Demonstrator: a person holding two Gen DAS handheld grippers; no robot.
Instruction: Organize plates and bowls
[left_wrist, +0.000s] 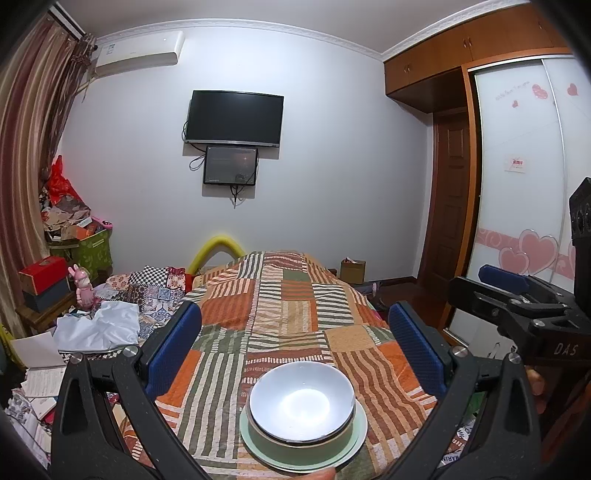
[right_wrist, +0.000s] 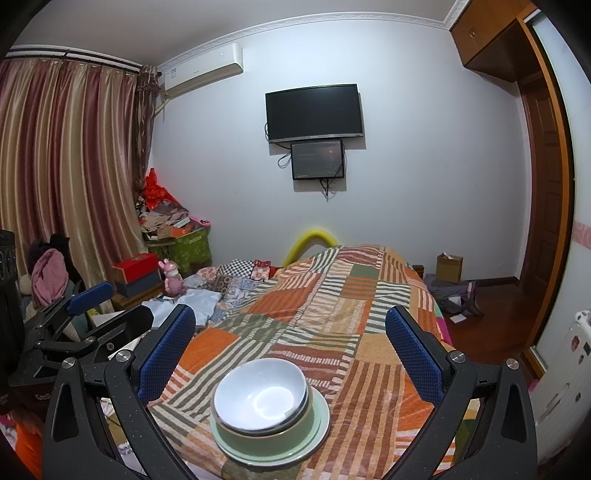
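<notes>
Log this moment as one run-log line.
left gripper: open, empty | right gripper: open, empty | white bowl in green bowl on plate, on bedspread

Bowl stack (left_wrist: 302, 404) sits on plate (left_wrist: 258, 441), plate on bed (left_wrist: 280, 306) near front edge. TV (left_wrist: 235, 117) on wall behind bed, w/ small screen (left_wrist: 231, 165) directly below. Clutter pile (left_wrist: 70, 225) to left; wardrobe (left_wrist: 524, 155) to right.

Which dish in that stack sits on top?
The white bowl is on top, nested inside the green bowl, which stands on the pale green plate at the bottom.
</notes>
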